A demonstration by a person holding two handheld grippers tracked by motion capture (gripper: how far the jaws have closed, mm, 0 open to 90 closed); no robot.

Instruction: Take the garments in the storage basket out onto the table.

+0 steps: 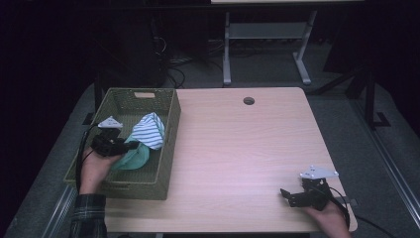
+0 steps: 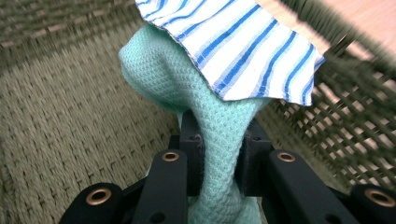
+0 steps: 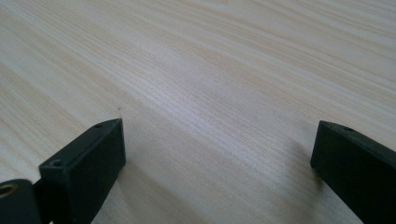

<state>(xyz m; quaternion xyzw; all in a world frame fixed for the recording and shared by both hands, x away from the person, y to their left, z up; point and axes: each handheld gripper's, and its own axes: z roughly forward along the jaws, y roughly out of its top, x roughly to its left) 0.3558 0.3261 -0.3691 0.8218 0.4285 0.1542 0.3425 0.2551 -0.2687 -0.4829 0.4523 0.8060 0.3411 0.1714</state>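
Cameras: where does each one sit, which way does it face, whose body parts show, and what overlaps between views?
High view: above the person's side, facing forward and down on the table; forearms, left gripper, right gripper.
Left gripper view: rides the left gripper, looking into the basket; jaws clamp the mint cloth under the striped cloth.
Right gripper view: looks along open jaws at bare tabletop.
Shared: high and left gripper views both show basket and cloths.

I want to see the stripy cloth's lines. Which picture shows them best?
The left gripper view: the striped cloth is close, its blue lines sharp. The high view shows it small in the basket. The right gripper view shows table.
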